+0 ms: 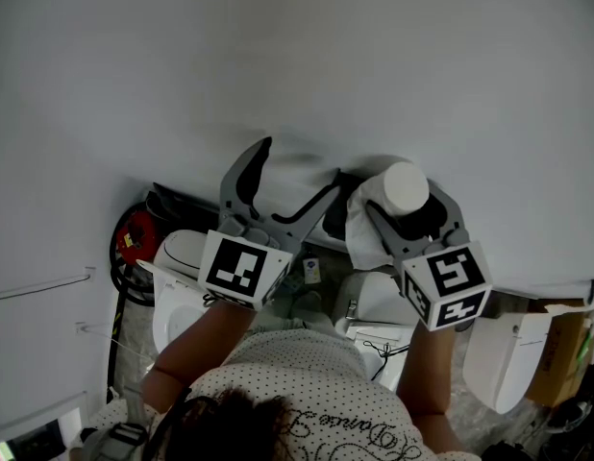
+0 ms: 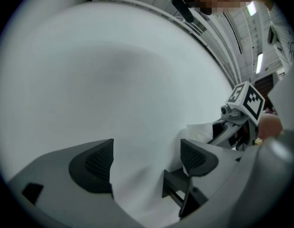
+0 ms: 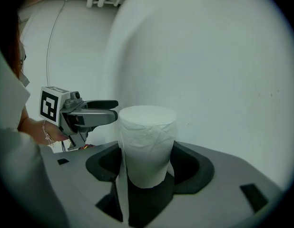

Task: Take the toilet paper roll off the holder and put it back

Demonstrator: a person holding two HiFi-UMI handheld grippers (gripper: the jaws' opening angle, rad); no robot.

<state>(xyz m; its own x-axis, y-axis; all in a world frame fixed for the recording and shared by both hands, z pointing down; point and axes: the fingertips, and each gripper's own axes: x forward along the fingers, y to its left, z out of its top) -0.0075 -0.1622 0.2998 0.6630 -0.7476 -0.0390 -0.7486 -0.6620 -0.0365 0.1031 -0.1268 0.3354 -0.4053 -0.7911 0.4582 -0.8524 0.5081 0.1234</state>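
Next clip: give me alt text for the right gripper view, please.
A white toilet paper roll stands upright, clamped between the jaws of the right gripper, a loose strip hanging down its left side. Behind it to the left, the left gripper is held open before a plain white wall.

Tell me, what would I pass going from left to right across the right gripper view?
person's white clothing → left gripper → toilet paper roll → white wall
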